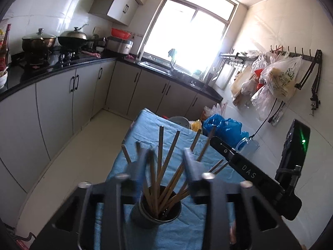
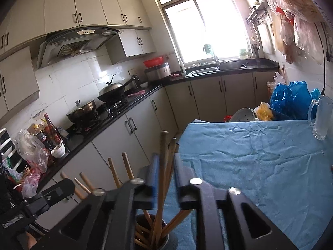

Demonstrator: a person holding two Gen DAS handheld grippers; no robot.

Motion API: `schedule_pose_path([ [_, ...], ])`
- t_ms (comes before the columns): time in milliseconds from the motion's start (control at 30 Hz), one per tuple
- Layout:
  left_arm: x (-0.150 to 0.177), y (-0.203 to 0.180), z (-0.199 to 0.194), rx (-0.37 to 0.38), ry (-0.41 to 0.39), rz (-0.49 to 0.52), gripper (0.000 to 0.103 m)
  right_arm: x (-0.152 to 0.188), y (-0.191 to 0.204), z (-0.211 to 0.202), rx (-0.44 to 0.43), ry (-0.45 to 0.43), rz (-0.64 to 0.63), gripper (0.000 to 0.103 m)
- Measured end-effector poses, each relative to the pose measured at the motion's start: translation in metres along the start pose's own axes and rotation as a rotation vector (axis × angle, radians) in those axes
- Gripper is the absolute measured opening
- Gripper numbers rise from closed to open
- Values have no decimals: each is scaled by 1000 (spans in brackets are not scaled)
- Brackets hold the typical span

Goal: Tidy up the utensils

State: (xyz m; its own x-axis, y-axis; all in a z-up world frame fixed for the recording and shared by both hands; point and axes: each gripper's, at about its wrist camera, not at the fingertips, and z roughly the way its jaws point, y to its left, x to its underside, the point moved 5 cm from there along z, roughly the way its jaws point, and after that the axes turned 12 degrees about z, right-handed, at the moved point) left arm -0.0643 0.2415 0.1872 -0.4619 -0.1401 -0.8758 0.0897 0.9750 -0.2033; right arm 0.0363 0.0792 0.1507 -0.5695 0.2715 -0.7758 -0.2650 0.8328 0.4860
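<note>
left gripper [image 1: 164, 156]: jaws apart, chopsticks [image 1: 161, 166] rising loose between them | right gripper [image 2: 164, 166]: jaws apart, chopsticks between, pads clear | dark cup [image 1: 156, 210] just below both, on blue cloth [image 2: 249, 156]

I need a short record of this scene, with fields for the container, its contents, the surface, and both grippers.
container: dark round metal cup
contents: brown wooden chopsticks, standing, fanned out
surface: wrinkled blue cloth on the table
left gripper: open, fingers either side of chopsticks
right gripper: open, chopsticks between its fingers
also there: clear glass mug
</note>
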Motion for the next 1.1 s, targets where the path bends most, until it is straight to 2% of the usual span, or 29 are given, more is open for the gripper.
schedule_pose_path([
  [133,1,-5,-13,-29,-20,27,39,-1,-2,-7,-1,-6,0,30],
  [367,11,-11,-30,-60,-35,44,49,1,-15,-27,-1,-22,19,33],
  [533,24,-19,-31,-68,-5,46,55,11,-27,-45,6,-31,15,35],
  [633,36,-22,-29,-61,14,24,59,21,-35,-56,28,-42,6,43],
  [833,69,-28,-15,-82,98,-8,59,46,-60,-73,99,-32,-14,45],
  [967,90,-28,-12,-128,131,-31,60,63,-76,-85,143,-36,-32,47],
  [1100,106,-21,-18,-275,118,-27,66,78,-86,-96,172,-40,-36,52],
])
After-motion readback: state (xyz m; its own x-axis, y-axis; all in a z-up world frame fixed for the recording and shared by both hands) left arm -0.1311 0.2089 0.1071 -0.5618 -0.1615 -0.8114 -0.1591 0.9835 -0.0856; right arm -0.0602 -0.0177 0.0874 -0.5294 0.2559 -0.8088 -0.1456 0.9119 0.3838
